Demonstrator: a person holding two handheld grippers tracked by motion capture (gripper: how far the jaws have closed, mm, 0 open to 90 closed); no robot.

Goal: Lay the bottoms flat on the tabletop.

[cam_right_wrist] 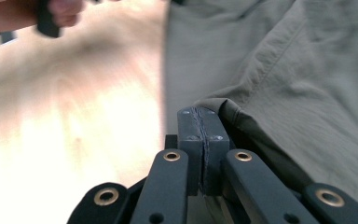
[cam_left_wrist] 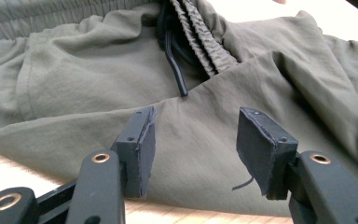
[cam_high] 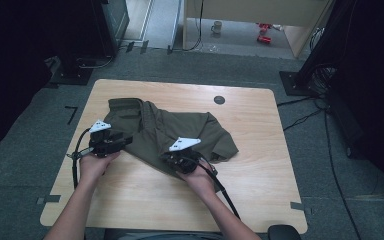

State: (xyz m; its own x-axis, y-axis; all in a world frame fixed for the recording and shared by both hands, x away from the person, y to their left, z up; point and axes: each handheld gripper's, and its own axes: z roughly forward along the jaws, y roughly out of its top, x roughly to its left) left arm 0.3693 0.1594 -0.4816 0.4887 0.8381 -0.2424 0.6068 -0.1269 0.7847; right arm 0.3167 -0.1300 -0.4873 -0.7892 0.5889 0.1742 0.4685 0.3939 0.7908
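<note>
An olive-green garment (cam_high: 170, 127) with an elastic waistband (cam_left_wrist: 200, 37) and a dark drawstring (cam_left_wrist: 175, 70) lies crumpled on the wooden table (cam_high: 145, 200). My left gripper (cam_high: 127, 141) rests at the garment's left edge. In the left gripper view it (cam_left_wrist: 196, 144) stands open just above the cloth (cam_left_wrist: 74, 84), with nothing pinched. My right gripper (cam_high: 169, 159) is at the garment's near edge. Its jaws (cam_right_wrist: 204, 126) are pressed together, and a folded hem of the cloth (cam_right_wrist: 279, 70) comes out from them.
A small black disc (cam_high: 219, 99) sits on the table behind the garment. Bare wood runs along the near side and the right end. Dark stands and cables (cam_high: 325, 125) flank the table. A mug (cam_high: 216, 26) stands on the floor far behind.
</note>
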